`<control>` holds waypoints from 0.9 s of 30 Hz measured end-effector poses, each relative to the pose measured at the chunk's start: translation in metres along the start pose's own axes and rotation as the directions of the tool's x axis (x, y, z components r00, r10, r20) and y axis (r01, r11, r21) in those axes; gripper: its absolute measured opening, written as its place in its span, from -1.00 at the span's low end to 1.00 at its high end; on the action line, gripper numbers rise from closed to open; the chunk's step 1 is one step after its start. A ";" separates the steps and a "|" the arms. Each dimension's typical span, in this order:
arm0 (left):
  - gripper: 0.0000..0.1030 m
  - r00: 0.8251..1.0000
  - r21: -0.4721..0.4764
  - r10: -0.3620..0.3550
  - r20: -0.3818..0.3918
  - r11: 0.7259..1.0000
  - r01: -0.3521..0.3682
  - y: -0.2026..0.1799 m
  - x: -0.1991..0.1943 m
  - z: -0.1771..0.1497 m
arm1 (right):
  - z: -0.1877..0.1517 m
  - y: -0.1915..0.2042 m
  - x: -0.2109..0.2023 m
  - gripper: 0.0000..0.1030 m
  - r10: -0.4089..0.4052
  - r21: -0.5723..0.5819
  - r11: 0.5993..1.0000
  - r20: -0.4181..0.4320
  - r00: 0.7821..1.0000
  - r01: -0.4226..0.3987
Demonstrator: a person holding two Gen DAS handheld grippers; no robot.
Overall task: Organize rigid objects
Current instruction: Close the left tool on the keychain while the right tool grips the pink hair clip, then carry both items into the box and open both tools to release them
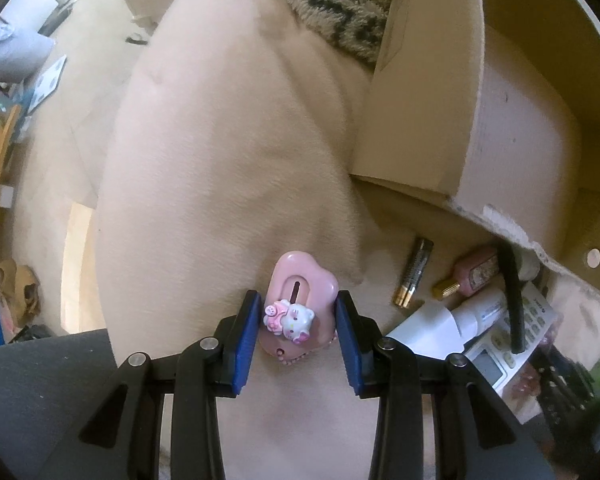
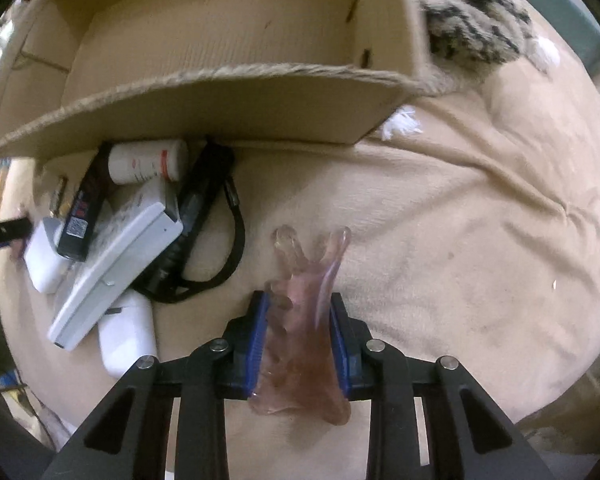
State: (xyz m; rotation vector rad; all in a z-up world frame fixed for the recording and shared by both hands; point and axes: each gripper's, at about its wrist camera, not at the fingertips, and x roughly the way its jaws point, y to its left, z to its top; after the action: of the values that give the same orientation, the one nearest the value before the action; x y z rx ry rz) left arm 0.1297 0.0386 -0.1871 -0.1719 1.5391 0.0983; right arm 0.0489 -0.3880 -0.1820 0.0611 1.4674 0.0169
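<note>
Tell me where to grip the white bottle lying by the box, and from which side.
Grip the white bottle across the middle of its round body, coming from above. It lies on its side beside the cardboard box, with a black device against one end and the calculator just below, so the jaws probably fit best across its width, clear of the box wall.

Both the left gripper [image 1: 297,322] and right gripper [image 2: 298,322] have black angular linkage arms, silver pivot pins, and blue-padded fingers [image 1: 247,344].

Beige blanket [image 2: 480,208] under cardboard box [image 2: 228,112], batteries [image 1: 414,276], calculator [image 2: 116,264], black cable [image 2: 220,240].
</note>
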 end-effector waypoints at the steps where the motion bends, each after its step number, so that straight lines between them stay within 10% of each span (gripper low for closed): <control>1: -0.33 1.000 0.000 0.008 0.006 1.000 -0.008 0.000 -0.002 -0.001 | -0.001 -0.006 -0.005 -0.41 0.013 0.014 1.000 0.013 1.000 -0.014; 18: -0.34 0.987 0.054 0.059 0.151 0.996 -0.068 -0.010 -0.060 -0.035 | -0.026 -0.010 -0.085 -0.70 0.162 0.072 0.981 0.198 0.967 -0.179; 27: -0.33 0.957 0.078 0.028 0.288 0.996 -0.052 -0.005 -0.121 -0.053 | -0.025 0.023 -0.159 -0.70 0.290 0.051 0.941 0.387 0.875 -0.335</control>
State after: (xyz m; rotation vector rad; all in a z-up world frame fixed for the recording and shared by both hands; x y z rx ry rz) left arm 0.0744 0.0303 -0.0667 -0.0555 1.2541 0.0860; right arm 0.0078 -0.3718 -0.0252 0.3800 1.0597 0.1758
